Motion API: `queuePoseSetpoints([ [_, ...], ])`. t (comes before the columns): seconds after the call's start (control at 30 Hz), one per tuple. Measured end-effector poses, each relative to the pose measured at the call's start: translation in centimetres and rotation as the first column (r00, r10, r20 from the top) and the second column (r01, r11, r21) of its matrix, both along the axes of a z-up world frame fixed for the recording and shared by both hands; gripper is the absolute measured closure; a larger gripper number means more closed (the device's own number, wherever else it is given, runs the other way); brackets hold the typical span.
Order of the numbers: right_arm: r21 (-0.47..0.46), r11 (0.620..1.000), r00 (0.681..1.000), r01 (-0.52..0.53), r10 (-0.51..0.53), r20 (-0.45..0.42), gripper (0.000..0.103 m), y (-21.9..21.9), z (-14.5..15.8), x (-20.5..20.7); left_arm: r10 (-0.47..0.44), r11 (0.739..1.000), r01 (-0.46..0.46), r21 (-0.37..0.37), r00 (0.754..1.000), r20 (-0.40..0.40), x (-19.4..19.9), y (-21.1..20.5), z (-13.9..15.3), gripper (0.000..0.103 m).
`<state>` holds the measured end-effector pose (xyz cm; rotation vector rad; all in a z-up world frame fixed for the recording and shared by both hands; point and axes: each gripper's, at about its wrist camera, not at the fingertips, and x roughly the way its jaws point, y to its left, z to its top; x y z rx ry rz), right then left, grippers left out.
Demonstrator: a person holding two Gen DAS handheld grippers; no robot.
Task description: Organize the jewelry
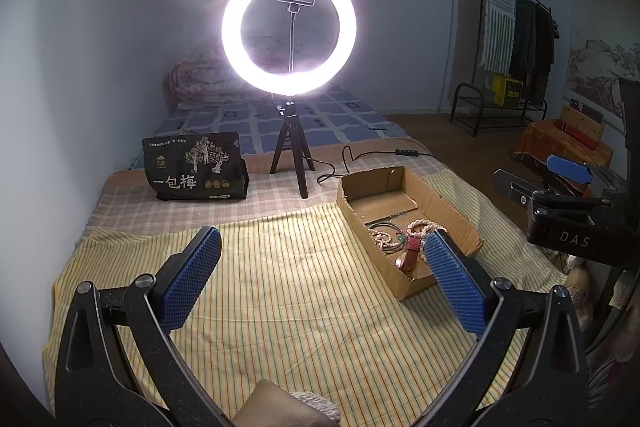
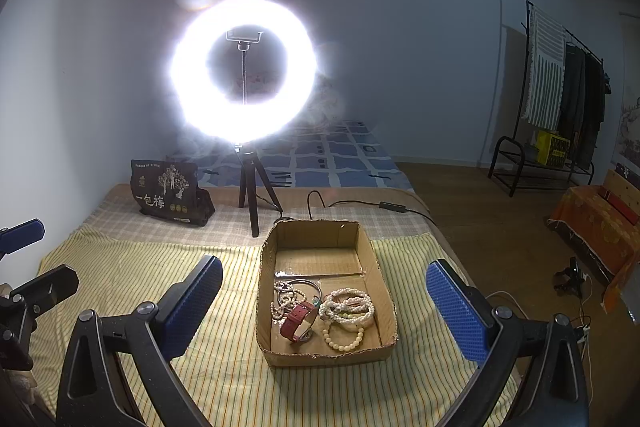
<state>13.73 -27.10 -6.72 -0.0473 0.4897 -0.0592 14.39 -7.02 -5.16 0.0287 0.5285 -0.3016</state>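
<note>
Two hand-held grippers hover above a bed with a striped cloth [image 2: 168, 267]. The left gripper [image 1: 320, 267] is spread wide and holds nothing. The right gripper [image 2: 324, 291] is also spread wide and empty, framing a box [image 2: 266, 307] at lower centre of its view. Inside the box, at its near end, lie a red watch [image 2: 298, 321], bead bracelets [image 2: 348, 311] and thin bangles [image 2: 300, 285], heaped and touching. A ring light [image 2: 244, 71] glares at upper centre. Likely risk: the overlapping strands may snag, so lifting one drags others out; the glare may also hide thin bangles.
</note>
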Motion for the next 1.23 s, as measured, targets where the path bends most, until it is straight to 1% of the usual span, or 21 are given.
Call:
queuePoseSetpoints([
  [0.2, 0.0, 1.0, 1.0, 0.001, -0.001, -0.003, 0.0, -0.03, -0.01, 0.05, -0.007, 1.0, 0.007, -0.001, 1.0, -0.005, -0.15, -0.21, -0.08, 0.0],
  [0.47, 0.001, 1.0, 1.0, 0.005, -0.005, -0.005, 0.0, -0.09, -0.21, -0.04, -0.031, 0.999, 0.03, -0.022, 0.999, -0.04, 0.08, -0.18, -0.52, 0.0],
  [0.67, 0.002, 1.0, 1.0, 0.004, -0.004, -0.004, 0.0, -0.11, -0.19, -0.03, -0.028, 1.0, 0.028, -0.004, 0.999, -0.045, 0.07, -0.44, -0.59, 0.0],
  [0.77, 0.003, 1.0, 1.0, 0.004, -0.004, -0.005, 0.0, -0.12, -0.16, 0.01, -0.042, 0.999, 0.042, 0.002, 0.998, -0.053, 0.11, -0.56, -0.78, 0.0],
  [1.03, 0.004, 1.0, 1.0, 0.008, -0.008, -0.007, 0.0, -0.3, -0.33, -0.24, -0.034, 0.999, 0.035, 0.018, 0.998, -0.053, 0.2, -0.62, -0.92, 0.0],
  [1.23, 0.005, 1.0, 1.0, 0.009, -0.009, -0.009, 0.0, -0.43, -0.16, -0.17, -0.023, 0.999, 0.024, 0.026, 0.999, -0.031, 0.26, -0.46, -0.87, 0.0],
])
